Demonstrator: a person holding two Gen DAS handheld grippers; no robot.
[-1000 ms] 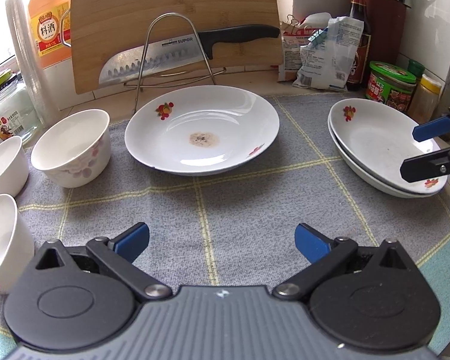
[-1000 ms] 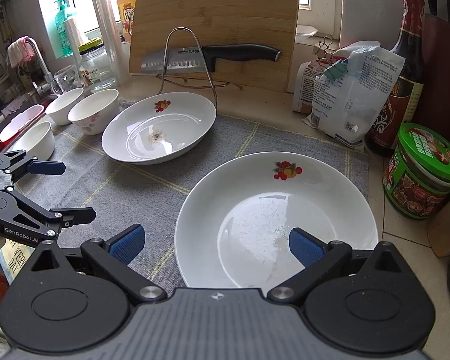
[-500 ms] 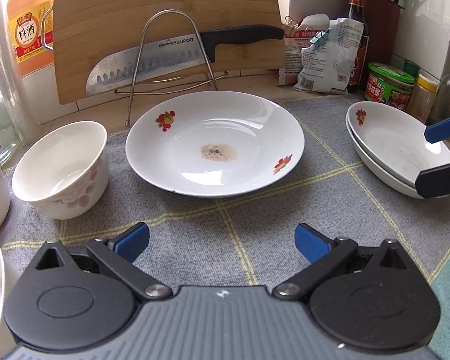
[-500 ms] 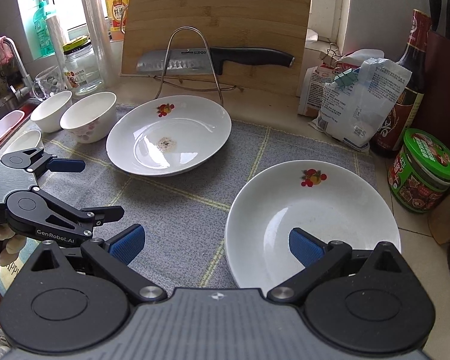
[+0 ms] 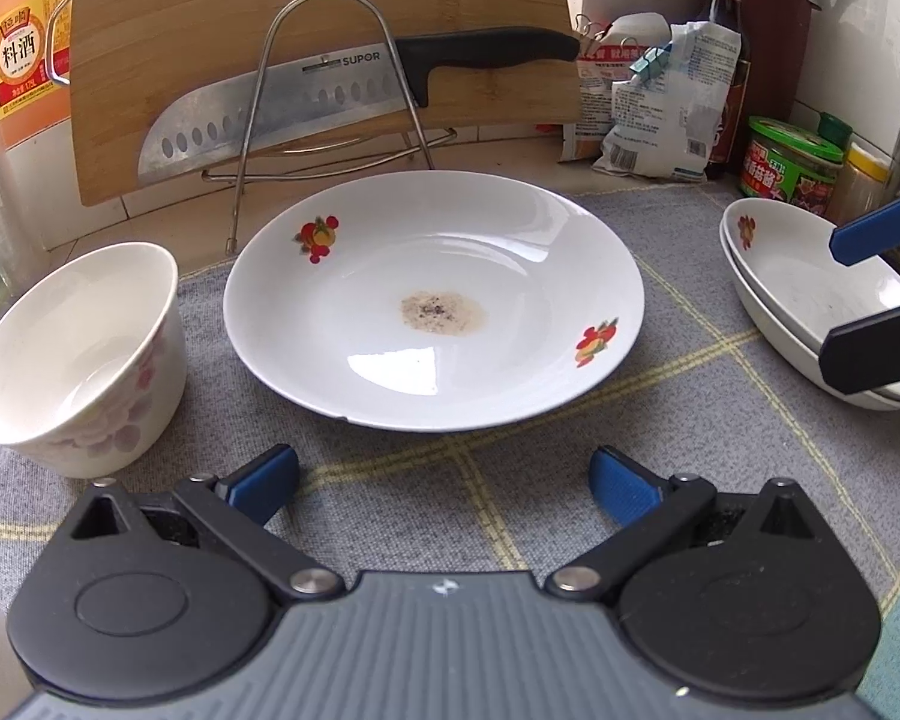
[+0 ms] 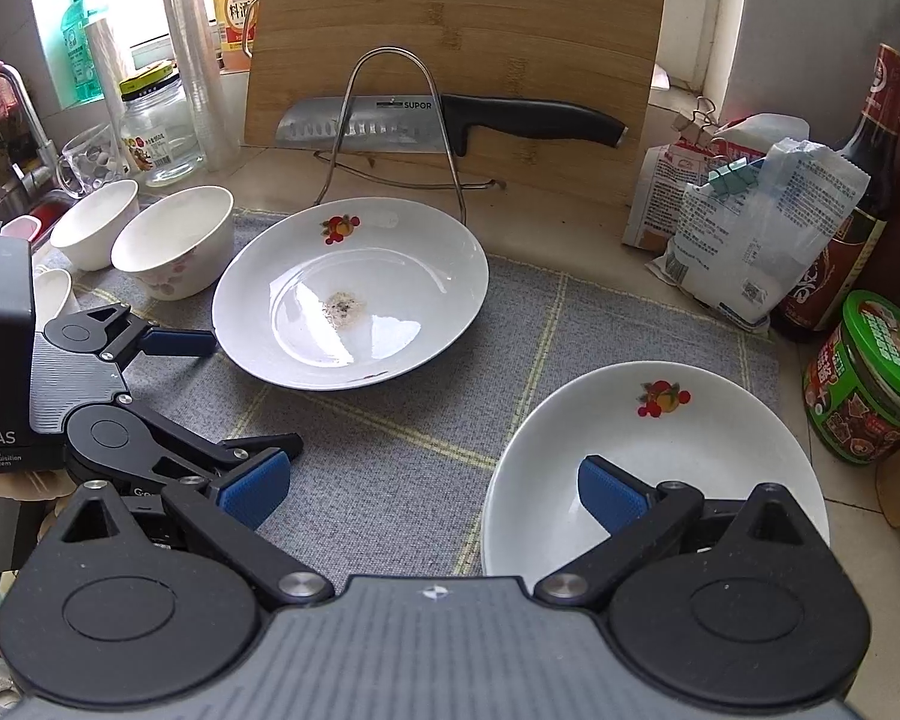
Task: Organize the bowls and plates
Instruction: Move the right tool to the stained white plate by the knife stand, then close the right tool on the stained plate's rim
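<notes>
both grippers wide open over the grey mat, nothing held

the bamboo cutting board [image 5: 306, 30] leans across the top of my left view, with a knife [image 5: 342, 96] resting on a wire rack [image 5: 330, 84] in front of it. the grey checked mat [image 5: 426, 480] fills the middle and lower part of both views.

the dirty plate [image 5: 432, 300], white with fruit prints and a brown smear at its centre, sits in the middle of my left view, just ahead of my left gripper [image 5: 444, 483]. my fingers there are spread wide and hold nothing.

the stacked plates [image 6: 648, 462] lie in the lower right of my right view, two nested together as the left view's right edge shows. my right gripper [image 6: 432, 489] is also spread wide and empty; its right pad shows in front of their near rim, contact unclear.

a floral bowl [image 5: 78, 360] stands at the left of the left view, just beside the dirty plate. two more white bowls [image 6: 93, 231] sit at the left of the right view.

a green-lidded jar [image 6: 870, 378] stands at the right edge, off the mat.
</notes>
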